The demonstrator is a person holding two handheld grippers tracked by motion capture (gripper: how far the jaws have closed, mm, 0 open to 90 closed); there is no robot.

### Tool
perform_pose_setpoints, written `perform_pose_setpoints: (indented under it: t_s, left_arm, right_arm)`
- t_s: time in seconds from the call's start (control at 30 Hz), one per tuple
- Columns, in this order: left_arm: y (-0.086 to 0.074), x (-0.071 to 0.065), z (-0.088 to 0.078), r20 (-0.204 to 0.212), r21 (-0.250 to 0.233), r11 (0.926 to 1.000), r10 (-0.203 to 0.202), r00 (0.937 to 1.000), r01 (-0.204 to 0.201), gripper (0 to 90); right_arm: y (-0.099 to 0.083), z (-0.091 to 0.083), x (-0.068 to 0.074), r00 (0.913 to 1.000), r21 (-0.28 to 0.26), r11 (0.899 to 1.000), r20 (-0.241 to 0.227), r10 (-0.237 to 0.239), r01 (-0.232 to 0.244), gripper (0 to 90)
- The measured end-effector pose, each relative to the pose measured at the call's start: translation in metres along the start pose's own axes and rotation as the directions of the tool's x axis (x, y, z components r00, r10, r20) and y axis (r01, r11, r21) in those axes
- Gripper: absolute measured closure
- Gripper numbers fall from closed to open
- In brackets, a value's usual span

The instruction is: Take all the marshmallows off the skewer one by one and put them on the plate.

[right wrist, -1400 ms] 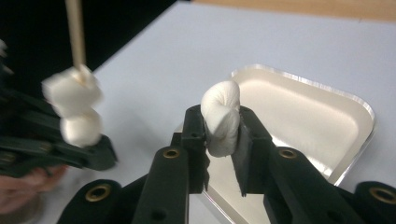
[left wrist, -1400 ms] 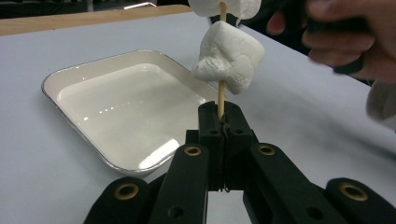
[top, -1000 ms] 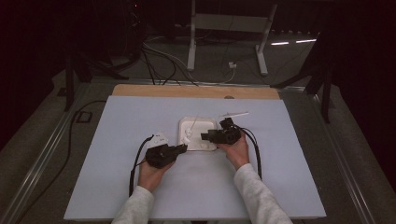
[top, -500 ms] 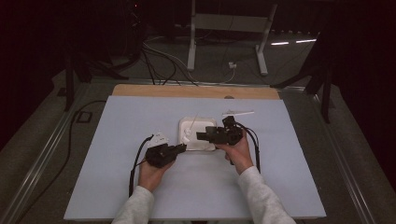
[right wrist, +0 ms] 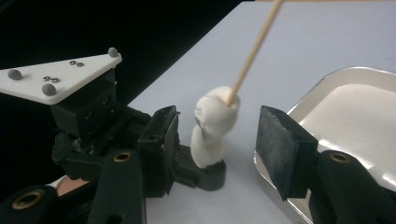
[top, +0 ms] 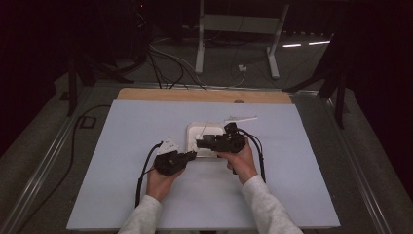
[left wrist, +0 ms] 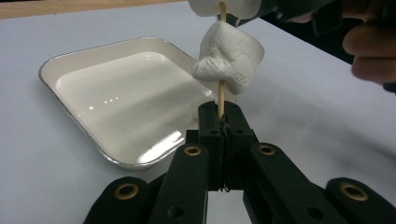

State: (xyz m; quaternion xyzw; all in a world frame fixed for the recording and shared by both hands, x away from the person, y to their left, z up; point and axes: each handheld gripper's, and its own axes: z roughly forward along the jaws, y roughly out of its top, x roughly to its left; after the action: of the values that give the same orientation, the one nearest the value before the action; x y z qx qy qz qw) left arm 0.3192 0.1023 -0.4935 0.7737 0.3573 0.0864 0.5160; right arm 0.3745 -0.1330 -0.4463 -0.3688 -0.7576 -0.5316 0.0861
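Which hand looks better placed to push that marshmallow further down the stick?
Probably the right. The left gripper is shut on the skewer and holds it upright, so it is busy. The right gripper, whose jaws have just been closing, stands open on either side of the marshmallow, not yet pressing it.

My left gripper (left wrist: 223, 122) clamps a wooden skewer (left wrist: 221, 95) upright, a squashed marshmallow (left wrist: 229, 58) threaded just above the jaws. An empty white tray (left wrist: 70, 63) sits behind, left; fingers (left wrist: 371, 49) show at upper right.
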Motion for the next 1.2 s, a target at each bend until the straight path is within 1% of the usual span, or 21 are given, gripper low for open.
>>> perform_pose_setpoints:
  t_s: [0.17,0.27,0.4,0.53,0.6,0.7,0.77,1.1,1.17,1.2]
  left_arm:
    - [0.0,-0.002,0.001,0.008,-0.005,1.0,0.001,1.0,-0.001,90.0]
    - [0.0,-0.002,0.001,0.01,-0.007,1.0,0.003,0.9999,-0.003,90.0]
    - [0.0,-0.002,0.0,0.014,-0.016,0.9998,0.009,0.9999,-0.009,90.0]
    - [0.0,-0.003,0.0,0.016,-0.025,0.9995,0.017,0.9997,-0.017,90.0]
    - [0.0,-0.003,0.0,0.02,-0.031,0.9994,0.019,0.9996,-0.019,90.0]
    - [-0.001,-0.004,-0.001,0.013,-0.033,0.9989,0.032,0.9994,-0.032,90.0]
    - [-0.002,-0.004,-0.001,0.017,-0.036,0.9989,0.029,0.9994,-0.029,90.0]
    - [-0.003,-0.003,-0.002,0.013,-0.041,0.9981,0.046,0.9988,-0.046,90.0]
    - [-0.005,-0.003,-0.001,0.0,-0.022,0.9981,0.058,0.9983,-0.058,90.0]
    - [-0.008,-0.002,0.0,-0.001,-0.017,0.9983,0.056,0.9984,-0.056,90.0]
  right_arm:
    - [-0.001,0.011,0.003,0.9999,0.019,1.0,0.006,0.011,-0.011,55.7]
    - [-0.001,0.014,0.004,0.9999,0.023,1.0,0.006,0.011,-0.011,67.9]
    - [-0.001,0.014,0.003,0.9998,0.008,1.0,-0.012,0.019,-0.019,73.9]
    - [0.0,0.011,0.005,0.9999,-0.003,1.0,-0.005,0.015,-0.015,76.0]
    - [0.0,0.009,0.005,0.9997,-0.012,1.0,-0.009,0.021,-0.021,76.8]
    - [0.001,0.007,0.005,0.9996,-0.019,0.999,-0.009,0.026,-0.026,77.4]
    - [0.002,0.005,0.005,0.9996,-0.023,0.999,-0.005,0.029,-0.029,77.8]
    - [0.008,-0.002,0.003,0.9993,-0.044,0.998,-0.001,0.036,-0.036,78.1]
    - [0.01,-0.005,0.003,0.9991,-0.06,0.997,0.002,0.043,-0.043,78.4]
    - [0.011,-0.009,0.002,0.9983,-0.087,0.994,0.001,0.058,-0.058,78.7]
